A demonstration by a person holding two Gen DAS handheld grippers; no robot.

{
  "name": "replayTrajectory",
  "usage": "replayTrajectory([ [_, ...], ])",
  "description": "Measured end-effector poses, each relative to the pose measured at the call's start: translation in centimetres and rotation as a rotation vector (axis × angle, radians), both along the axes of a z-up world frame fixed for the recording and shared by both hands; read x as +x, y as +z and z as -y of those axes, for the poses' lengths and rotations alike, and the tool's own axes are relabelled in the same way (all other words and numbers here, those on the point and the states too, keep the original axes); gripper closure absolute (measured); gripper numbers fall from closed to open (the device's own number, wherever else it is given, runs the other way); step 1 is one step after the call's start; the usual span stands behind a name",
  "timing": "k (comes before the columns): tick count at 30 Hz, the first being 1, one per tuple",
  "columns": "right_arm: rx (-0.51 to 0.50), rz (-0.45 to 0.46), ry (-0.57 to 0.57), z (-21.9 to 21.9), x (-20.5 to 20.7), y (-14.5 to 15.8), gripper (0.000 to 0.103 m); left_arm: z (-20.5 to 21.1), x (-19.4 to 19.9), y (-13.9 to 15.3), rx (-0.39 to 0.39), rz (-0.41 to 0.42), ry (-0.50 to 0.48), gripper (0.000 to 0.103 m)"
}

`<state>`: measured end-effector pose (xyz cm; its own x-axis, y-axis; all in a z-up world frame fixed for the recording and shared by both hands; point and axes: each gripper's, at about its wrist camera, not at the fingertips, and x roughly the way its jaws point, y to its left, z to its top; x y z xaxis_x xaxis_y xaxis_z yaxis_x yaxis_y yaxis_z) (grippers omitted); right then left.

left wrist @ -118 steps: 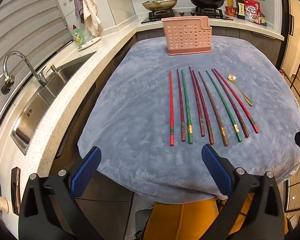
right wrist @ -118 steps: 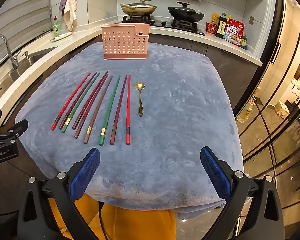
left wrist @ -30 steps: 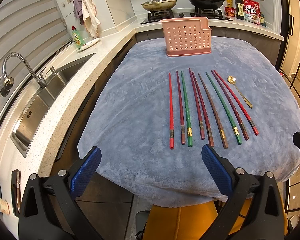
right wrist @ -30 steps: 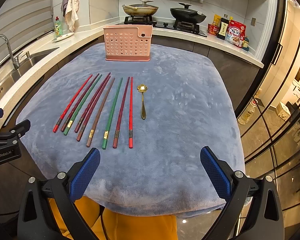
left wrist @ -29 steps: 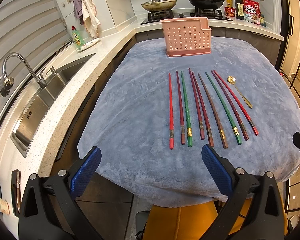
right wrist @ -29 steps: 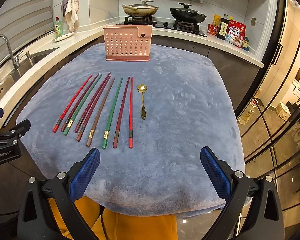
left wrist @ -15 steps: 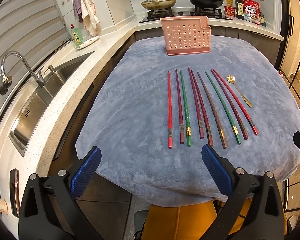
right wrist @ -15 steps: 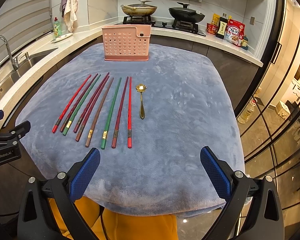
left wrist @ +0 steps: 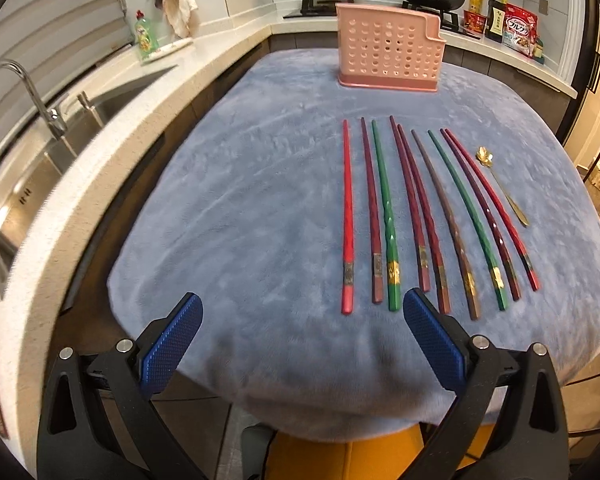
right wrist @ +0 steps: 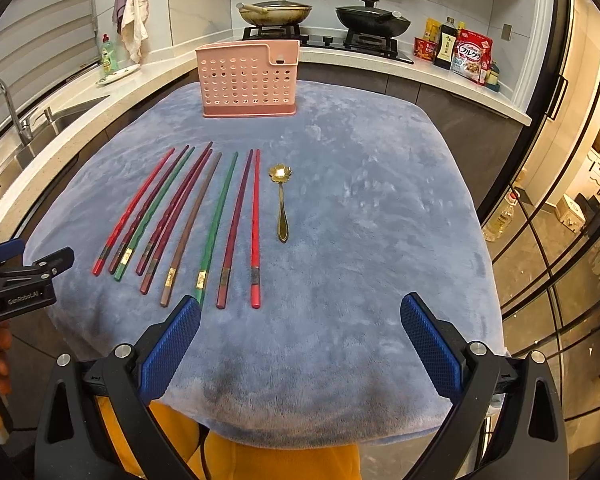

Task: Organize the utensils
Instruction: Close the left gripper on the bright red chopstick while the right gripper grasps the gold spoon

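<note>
Several red, maroon, green and brown chopsticks [left wrist: 420,212] lie side by side on a blue-grey cloth [left wrist: 240,208]; they also show in the right wrist view [right wrist: 188,216]. A gold spoon [right wrist: 281,200] lies just right of them, also seen in the left wrist view [left wrist: 500,184]. A pink perforated utensil holder [left wrist: 388,54] stands upright at the far side, also in the right wrist view [right wrist: 248,78]. My left gripper [left wrist: 300,336] is open and empty over the cloth's near edge, left of the chopstick ends. My right gripper [right wrist: 300,336] is open and empty, just below the chopstick ends.
A sink with a tap [left wrist: 32,100] runs along the counter on the left. Two pans [right wrist: 276,12] sit on the stove behind the holder. Bottles and a cereal bag [right wrist: 470,58] stand at the back right. The left gripper's body [right wrist: 16,280] shows at the right view's left edge.
Both grippers have moved forward toward the table, so the chopsticks sit closer to the fingertips. Nothing on the cloth has moved.
</note>
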<state>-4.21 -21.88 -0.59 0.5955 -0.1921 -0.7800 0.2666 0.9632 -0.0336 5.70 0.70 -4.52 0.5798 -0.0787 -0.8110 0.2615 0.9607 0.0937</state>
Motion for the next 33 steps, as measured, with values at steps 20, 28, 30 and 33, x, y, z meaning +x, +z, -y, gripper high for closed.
replayTrajectory([
  [20, 0.019, -0.035, 0.015, 1.1, 6.3, -2.5, 0.007, 0.2, 4.7, -4.8, 0.005, -0.124, 0.003, 0.038],
  [28, 0.043, -0.056, 0.019, 2.6, 9.6, -4.2, 0.024, 0.4, 5.4, -4.5, -0.017, -0.140, -0.008, 0.060],
  [30, 0.061, -0.062, 0.025, 2.9, 10.4, -4.7, 0.030, 0.5, 5.5, -4.4, -0.011, -0.139, -0.015, 0.068],
  [33, 0.071, -0.074, 0.036, 3.0, 11.6, -5.5, 0.042, 0.8, 5.8, -4.4, -0.008, -0.145, -0.018, 0.071],
])
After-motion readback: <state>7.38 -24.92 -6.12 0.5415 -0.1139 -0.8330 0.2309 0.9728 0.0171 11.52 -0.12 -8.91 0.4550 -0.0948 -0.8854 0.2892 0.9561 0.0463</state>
